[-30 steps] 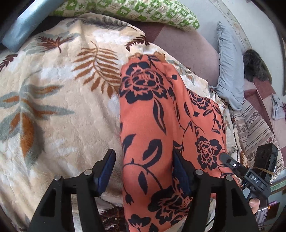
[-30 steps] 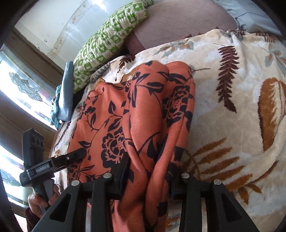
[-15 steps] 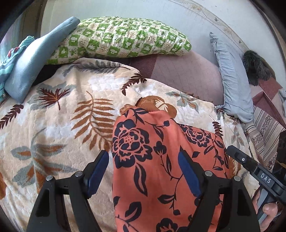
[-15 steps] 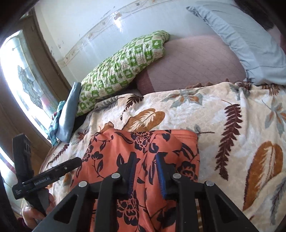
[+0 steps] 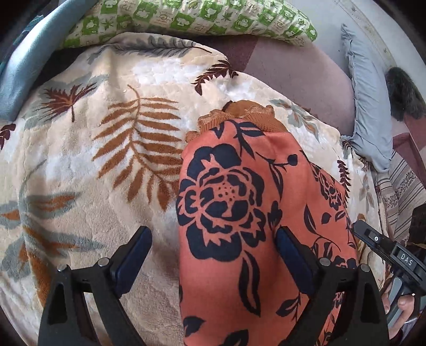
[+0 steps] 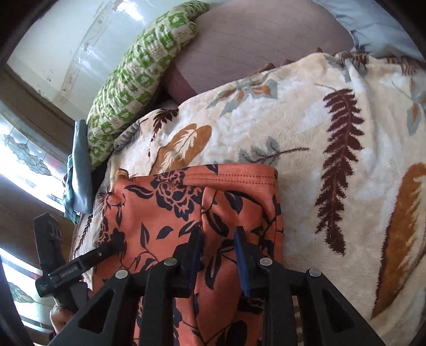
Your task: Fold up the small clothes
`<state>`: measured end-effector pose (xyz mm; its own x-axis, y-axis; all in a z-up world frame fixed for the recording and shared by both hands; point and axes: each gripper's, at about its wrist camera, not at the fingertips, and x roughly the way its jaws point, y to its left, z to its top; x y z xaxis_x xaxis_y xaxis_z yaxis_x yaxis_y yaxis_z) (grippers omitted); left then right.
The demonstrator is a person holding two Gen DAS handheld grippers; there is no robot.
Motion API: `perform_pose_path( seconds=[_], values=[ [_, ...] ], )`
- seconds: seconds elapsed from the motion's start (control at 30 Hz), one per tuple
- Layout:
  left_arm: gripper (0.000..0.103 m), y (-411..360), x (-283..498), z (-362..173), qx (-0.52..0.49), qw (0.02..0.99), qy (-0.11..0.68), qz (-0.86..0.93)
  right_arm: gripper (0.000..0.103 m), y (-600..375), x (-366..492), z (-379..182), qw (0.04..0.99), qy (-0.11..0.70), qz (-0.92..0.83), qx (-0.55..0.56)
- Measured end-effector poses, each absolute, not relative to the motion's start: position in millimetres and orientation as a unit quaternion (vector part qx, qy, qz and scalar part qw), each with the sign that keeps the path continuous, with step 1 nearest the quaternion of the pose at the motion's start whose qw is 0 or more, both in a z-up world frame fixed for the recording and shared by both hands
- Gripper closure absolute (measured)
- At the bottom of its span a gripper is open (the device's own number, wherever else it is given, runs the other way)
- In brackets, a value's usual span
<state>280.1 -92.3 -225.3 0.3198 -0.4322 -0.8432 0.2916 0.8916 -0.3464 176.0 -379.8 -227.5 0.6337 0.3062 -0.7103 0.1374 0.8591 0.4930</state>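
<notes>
Grippers sit nearest in both wrist views. The left gripper [image 5: 213,255] stands wide open, its jaws having just been opening; the orange flowered garment [image 5: 239,213] lies between the blue pads [image 5: 133,255] and the left one is clear of the cloth, while the right pad sits at the cloth's edge without pinching it. The right gripper [image 6: 218,244] is narrowly parted, its jaws having just opened a little after closing; a raised fold of the garment [image 6: 186,213] runs between its pads [image 6: 241,255], and whether they press on it cannot be told.

The garment lies folded on a cream blanket [image 5: 80,159] printed with brown and grey leaves. Its stitched hem [image 6: 226,175] faces away from the right gripper, and a brown ruffled edge [image 5: 239,117] shows at its far end in the left view. At the left view's right edge, the other gripper and a fingertip [image 5: 404,302] of the person's hand appear.

Beyond the blanket are a mauve cushion [image 6: 253,40], a green checked pillow [image 5: 199,18] and a pale blue pillow [image 5: 370,106], all against a white wall [image 6: 66,40].
</notes>
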Motion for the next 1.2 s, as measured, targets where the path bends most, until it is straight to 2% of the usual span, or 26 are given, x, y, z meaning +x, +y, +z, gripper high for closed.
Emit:
perform_pose_path(
  seconds=[0.13,0.3,0.43,0.53,0.63,0.77,0.93,1.2],
  values=[
    [0.009,-79.7,255.0,-199.8,-0.052,0.827,0.509,-0.231,0.074,-358.8,139.4,-195.9,0.885,0.401,0.075,0.225],
    [0.009,-79.3,215.9,-188.1,0.008,0.834,0.494,-0.247,0.074,-328.3,105.3,-184.4,0.887,0.417,0.086,0.178],
    [0.009,-86.0,198.8,-196.2,0.078,0.825,0.506,-0.240,0.074,-313.5,82.0,-200.9,0.875,0.440,0.097,0.179],
    [0.008,-86.2,192.0,-224.3,0.135,0.803,0.531,-0.235,0.074,-293.1,81.5,-233.2,0.848,0.504,0.101,0.131],
    [0.008,-74.3,195.3,-229.8,0.091,0.790,0.555,-0.244,0.075,-288.2,80.4,-235.6,0.850,0.505,0.097,0.116],
    [0.008,-58.1,201.7,-212.9,0.046,0.809,0.532,-0.245,0.074,-293.5,83.2,-213.6,0.860,0.472,0.121,0.151],
    [0.008,-36.9,218.3,-199.9,-0.026,0.824,0.514,-0.234,0.074,-278.6,117.4,-186.3,0.873,0.453,0.114,0.139],
    [0.007,-49.6,232.8,-219.0,-0.002,0.816,0.527,-0.236,0.074,-235.6,240.9,-166.0,0.862,0.472,0.113,0.148]
  ],
)
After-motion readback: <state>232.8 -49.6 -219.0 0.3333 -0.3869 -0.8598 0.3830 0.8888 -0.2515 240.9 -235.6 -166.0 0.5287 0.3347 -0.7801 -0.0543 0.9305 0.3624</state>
